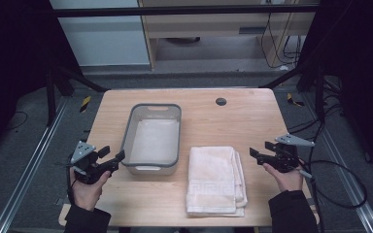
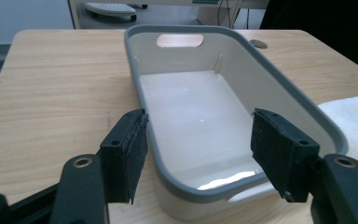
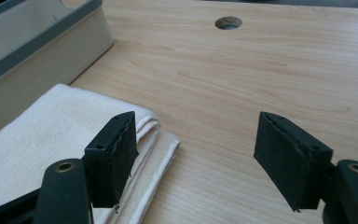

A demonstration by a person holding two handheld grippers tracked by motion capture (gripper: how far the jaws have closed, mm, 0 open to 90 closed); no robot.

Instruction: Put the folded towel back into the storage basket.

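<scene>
1. A grey-rimmed, off-white plastic basin (image 1: 153, 140) stands left of centre on the wooden table (image 1: 252, 121), its long side running from the near half toward the far edge. It is empty, with a slot handle cut in its far wall; in the left gripper view the basin (image 2: 205, 126) shows a glossy pale floor.
2. Just beside the basin, on its right and nearer the front edge, lies a folded cream towel (image 1: 215, 180) with a woven key-pattern band along its near end. Its folded layers show at the right side. From the high view I cannot tell whether towel and basin touch; in the right gripper view the towel (image 3: 46, 140) lies close against the basin's wall (image 3: 42, 60).
3. The left gripper (image 1: 111, 156), held in the person's left hand (image 1: 88, 188), sits at the basin's near left corner. Its jaws stand wide apart; in the left gripper view (image 2: 199, 156) one jaw is outside the basin's left wall and the other over its interior near the right wall, clamping nothing.
4. The right gripper (image 1: 261, 150), held in the right hand (image 1: 285, 175), is near the table's right edge, level with the towel's far end and apart from it. Its jaws are also spread wide and empty; in the right gripper view (image 3: 196, 156) one jaw sits in front of the towel's corner and the other over bare wood.
5. A round cable hole (image 1: 221, 101) lies in the table toward the far edge, right of the basin.
6. Black cables (image 1: 340, 184) trail off the table's right side to the floor.
</scene>
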